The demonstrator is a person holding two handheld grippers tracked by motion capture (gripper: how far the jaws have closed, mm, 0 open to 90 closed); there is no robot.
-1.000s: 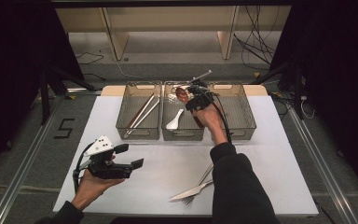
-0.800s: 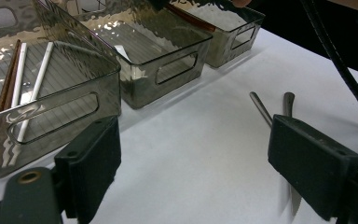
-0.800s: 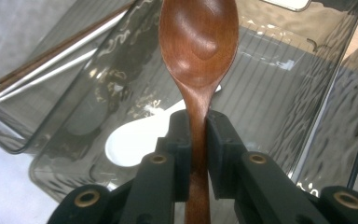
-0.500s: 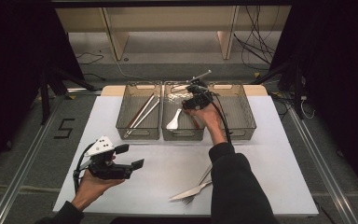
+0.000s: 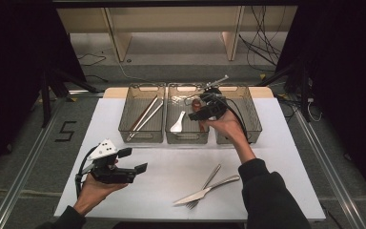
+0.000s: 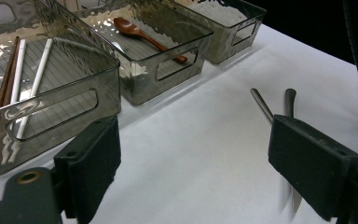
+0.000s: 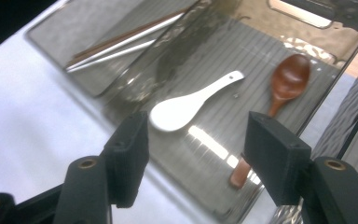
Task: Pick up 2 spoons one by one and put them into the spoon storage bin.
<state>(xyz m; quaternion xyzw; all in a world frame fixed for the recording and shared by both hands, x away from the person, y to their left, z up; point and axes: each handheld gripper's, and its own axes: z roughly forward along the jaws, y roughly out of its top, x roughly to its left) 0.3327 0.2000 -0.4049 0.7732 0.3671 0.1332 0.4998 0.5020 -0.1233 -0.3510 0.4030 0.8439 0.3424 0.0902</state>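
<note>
Three bins (image 5: pixel 142 136) stand side by side far on the surface (image 5: pixel 276 157); two spoons (image 7: pixel 186 107) lie in the middle one, a knife (image 5: pixel 209 189) and fork (image 5: pixel 205 186) near-right

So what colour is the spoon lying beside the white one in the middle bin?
Reddish-brown wood; the wooden spoon shows best in the right gripper view.

A metal knife (image 5: pixel 208 189) and fork (image 5: pixel 205 185) lie crossed on the white table (image 5: pixel 276 157); chopsticks (image 5: pixel 145 117) rest in the left bin (image 5: pixel 142 136).

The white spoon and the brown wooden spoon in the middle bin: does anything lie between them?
No. In the right gripper view, only bare ribbed bin floor separates the white spoon from the wooden spoon.
</note>
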